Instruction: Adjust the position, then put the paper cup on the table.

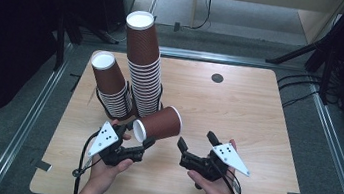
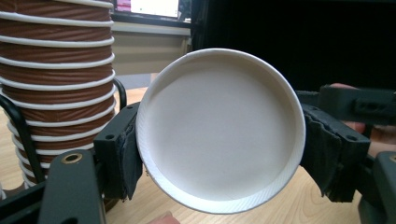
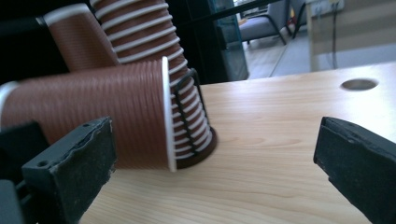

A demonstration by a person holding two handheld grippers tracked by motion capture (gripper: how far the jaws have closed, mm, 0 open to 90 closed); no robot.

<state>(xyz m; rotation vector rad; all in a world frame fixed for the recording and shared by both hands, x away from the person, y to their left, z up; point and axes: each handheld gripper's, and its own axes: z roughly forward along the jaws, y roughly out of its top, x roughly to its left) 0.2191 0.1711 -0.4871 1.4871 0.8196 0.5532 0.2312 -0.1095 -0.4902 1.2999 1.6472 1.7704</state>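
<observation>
Two stacks of brown paper cups stand at the far left of the wooden tabletop: a taller stack leaning a little, and a shorter stack tilted to its left, both seated in a black wire holder. A small dark round hole sits farther back on the tabletop, well apart from them. Just in front of the stacks, a single paper cup lies on its side above the tabletop, its base end toward the left tool, whose pads press on either side of that base, clamped on it. The right tool hangs near the cup's open rim, its jaws spread wide with nothing between them, not touching the cup.
</observation>
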